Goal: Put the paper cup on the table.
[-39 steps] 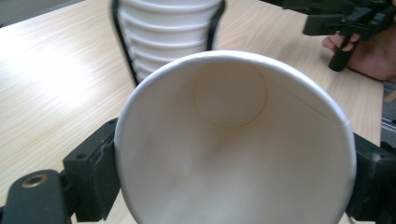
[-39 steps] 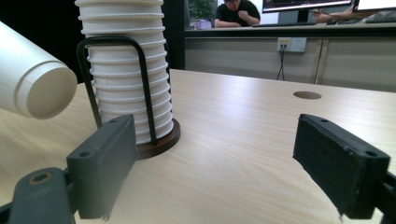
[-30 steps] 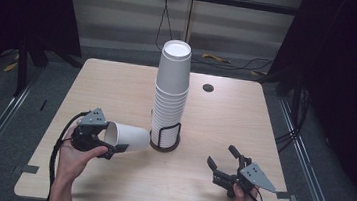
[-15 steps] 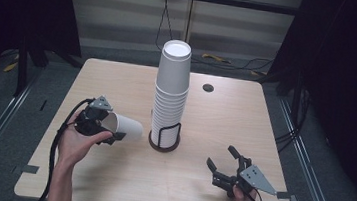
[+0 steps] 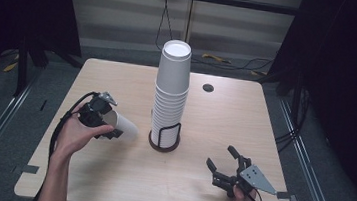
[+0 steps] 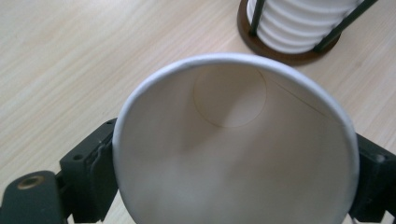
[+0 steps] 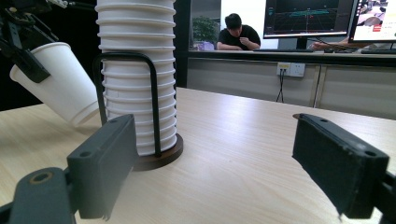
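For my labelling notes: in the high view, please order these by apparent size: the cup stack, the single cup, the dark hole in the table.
1. cup stack
2. single cup
3. dark hole

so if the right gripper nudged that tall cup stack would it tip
Probably at the top: the cup stack rises far above its wire holder, which braces just the lowest cups. Paper cups look light, so a low, gentle nudge might slide the whole holder instead.

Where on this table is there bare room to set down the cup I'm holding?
Bare wood lies between the cup stack in its holder and the right gripper, along the table's near edge, and behind the stack beside the dark hole. It is crowded where the left gripper holds the paper cup beside the holder.
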`<state>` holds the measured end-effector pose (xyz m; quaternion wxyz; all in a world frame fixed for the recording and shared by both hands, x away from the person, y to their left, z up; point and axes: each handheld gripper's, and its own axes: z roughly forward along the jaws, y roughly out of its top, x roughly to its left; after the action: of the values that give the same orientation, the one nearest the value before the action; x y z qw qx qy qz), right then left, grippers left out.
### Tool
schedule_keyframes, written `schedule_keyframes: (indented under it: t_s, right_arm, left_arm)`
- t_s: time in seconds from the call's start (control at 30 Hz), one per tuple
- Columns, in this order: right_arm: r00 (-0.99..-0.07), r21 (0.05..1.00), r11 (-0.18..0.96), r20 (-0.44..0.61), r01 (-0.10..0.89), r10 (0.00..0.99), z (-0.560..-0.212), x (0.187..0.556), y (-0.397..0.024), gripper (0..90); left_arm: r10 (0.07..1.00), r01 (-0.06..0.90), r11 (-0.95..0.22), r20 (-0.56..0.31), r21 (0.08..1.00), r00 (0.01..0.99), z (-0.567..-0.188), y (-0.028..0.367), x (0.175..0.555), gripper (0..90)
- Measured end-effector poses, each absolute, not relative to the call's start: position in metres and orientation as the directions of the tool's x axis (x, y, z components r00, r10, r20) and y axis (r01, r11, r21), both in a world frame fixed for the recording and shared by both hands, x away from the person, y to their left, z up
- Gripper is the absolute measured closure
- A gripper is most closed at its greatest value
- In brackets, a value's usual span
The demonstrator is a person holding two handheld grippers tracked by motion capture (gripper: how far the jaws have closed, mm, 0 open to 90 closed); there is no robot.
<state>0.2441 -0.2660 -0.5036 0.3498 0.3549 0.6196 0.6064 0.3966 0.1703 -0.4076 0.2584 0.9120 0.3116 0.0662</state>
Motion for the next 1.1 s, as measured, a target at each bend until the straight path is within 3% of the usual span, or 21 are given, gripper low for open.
schedule_keyframes:
  t_s: [0.37, 0.7, 1.1]
  right_arm:
    - [-0.503, 1.000, 0.012, -0.003, 0.016, 0.864, -0.504, 0.244, -0.266, 13.7]
    - [-0.503, 1.000, 0.013, -0.003, 0.016, 0.864, -0.504, 0.244, -0.266, 13.7]
    - [-0.504, 1.000, 0.013, -0.003, 0.016, 0.864, -0.504, 0.244, -0.266, 13.7]
  left_arm:
    - [0.632, 0.580, -0.682, -0.039, 0.446, 0.774, -0.411, 0.162, 0.408, 8.2]
    - [0.647, 0.572, -0.646, -0.035, 0.505, 0.761, -0.420, 0.157, 0.410, 5.5]
    - [0.629, 0.567, -0.690, -0.016, 0.449, 0.778, -0.418, 0.157, 0.413, 6.9]
